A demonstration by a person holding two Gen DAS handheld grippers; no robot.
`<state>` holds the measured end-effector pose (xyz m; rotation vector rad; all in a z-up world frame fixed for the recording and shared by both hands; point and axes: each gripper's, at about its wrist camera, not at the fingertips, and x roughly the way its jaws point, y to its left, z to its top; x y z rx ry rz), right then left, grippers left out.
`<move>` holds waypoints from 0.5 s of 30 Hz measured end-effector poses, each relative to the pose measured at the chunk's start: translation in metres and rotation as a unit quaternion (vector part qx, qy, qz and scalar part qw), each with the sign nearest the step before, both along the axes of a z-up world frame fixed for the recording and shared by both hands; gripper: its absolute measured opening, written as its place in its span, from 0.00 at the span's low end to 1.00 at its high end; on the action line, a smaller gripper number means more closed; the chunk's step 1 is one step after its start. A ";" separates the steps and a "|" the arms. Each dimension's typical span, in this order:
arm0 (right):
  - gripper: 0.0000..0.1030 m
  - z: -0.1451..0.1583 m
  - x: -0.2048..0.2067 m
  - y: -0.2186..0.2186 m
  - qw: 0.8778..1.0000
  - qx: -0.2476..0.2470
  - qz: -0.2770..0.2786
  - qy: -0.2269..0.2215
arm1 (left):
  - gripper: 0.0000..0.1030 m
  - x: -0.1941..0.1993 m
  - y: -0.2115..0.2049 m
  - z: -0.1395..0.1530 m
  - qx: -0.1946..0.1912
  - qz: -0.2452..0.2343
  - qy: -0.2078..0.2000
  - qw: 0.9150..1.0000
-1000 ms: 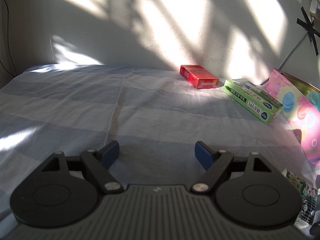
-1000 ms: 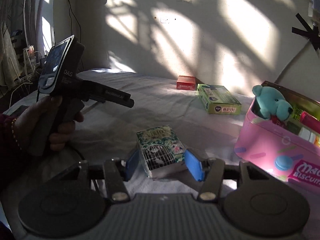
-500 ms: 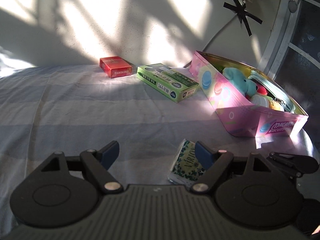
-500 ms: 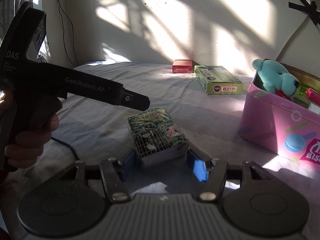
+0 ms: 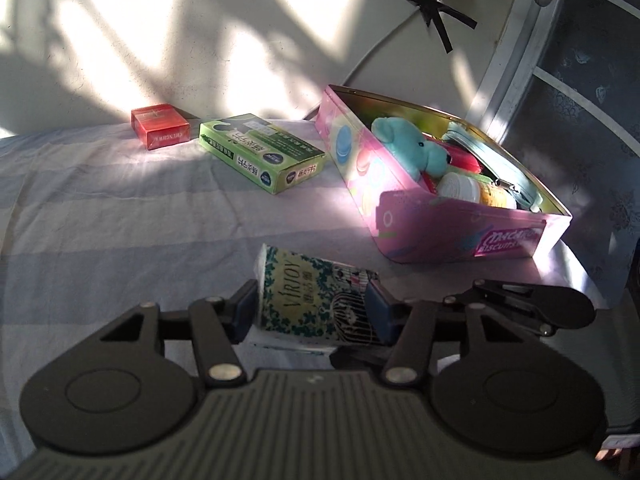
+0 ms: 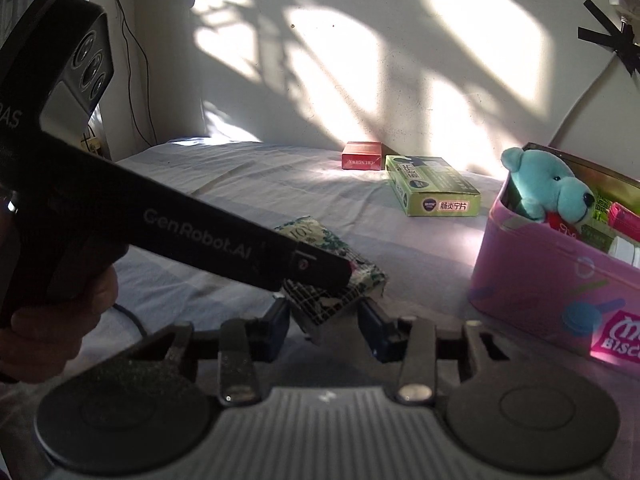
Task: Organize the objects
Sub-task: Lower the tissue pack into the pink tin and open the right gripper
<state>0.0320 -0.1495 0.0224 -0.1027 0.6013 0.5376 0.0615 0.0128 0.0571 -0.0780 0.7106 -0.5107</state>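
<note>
A tissue pack point(image 5: 308, 292) with a green leaf and birdcage print lies on the striped bedsheet point(image 5: 100, 220), near the camera. My left gripper point(image 5: 312, 312) is shut on it, a blue pad pressed to each long side. In the right wrist view the left gripper's finger point(image 6: 320, 268) crosses over the tissue pack point(image 6: 332, 304), which sits tilted. My right gripper point(image 6: 324, 328) has the pack's near corner between its closing jaws, and its pads stand just off the pack. The pink biscuit tin point(image 5: 460, 236) stands open to the right.
The tin holds a teal bear point(image 5: 408, 148), a bottle and packets. A green box point(image 5: 260, 152) and a red box point(image 5: 160, 126) lie by the sunlit wall. A person's hand point(image 6: 60, 320) grips the left gripper's handle. A window frame point(image 5: 516, 52) stands at the far right.
The left gripper swung right across the bed, came over the tissue pack and closed on it. The right jaws widened off the pack, then narrowed, and the pack now sits turned and tilted.
</note>
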 end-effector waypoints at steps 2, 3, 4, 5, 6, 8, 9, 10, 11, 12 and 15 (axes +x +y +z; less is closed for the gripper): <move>0.38 0.014 -0.005 -0.008 1.000 0.009 -0.007 -0.026 | 0.57 -0.001 -0.005 0.017 -0.007 -0.007 -0.021 1.000; 0.38 0.020 -0.006 -0.013 0.999 0.013 -0.011 -0.039 | 0.57 0.000 -0.011 0.027 -0.011 -0.012 -0.034 0.999; 0.38 0.027 -0.006 -0.018 0.998 0.018 -0.017 -0.050 | 0.57 0.001 -0.015 0.034 -0.013 -0.016 -0.041 0.999; 0.38 0.035 -0.005 -0.026 0.998 0.024 -0.025 -0.060 | 0.57 0.004 -0.025 0.044 -0.016 -0.024 -0.052 0.998; 0.38 0.040 -0.004 -0.033 0.997 0.029 -0.033 -0.069 | 0.57 0.006 -0.034 0.052 -0.016 -0.032 -0.063 0.997; 0.38 0.051 -0.001 -0.050 0.994 0.033 -0.052 -0.093 | 0.57 0.012 -0.055 0.064 -0.012 -0.049 -0.082 0.995; 0.38 0.054 0.001 -0.058 0.992 0.032 -0.061 -0.102 | 0.57 0.016 -0.066 0.068 -0.008 -0.057 -0.090 0.994; 0.38 0.057 0.004 -0.067 0.991 0.033 -0.071 -0.107 | 0.57 0.021 -0.077 0.071 -0.005 -0.064 -0.096 0.993; 0.38 0.058 0.010 -0.078 0.990 0.035 -0.084 -0.109 | 0.57 0.026 -0.090 0.072 0.000 -0.071 -0.102 0.992; 0.38 0.058 0.014 -0.087 0.989 0.037 -0.094 -0.109 | 0.57 0.030 -0.100 0.073 0.003 -0.077 -0.104 0.992; 0.38 0.058 0.026 -0.114 0.985 0.037 -0.126 -0.108 | 0.57 0.049 -0.137 0.071 0.018 -0.096 -0.109 0.989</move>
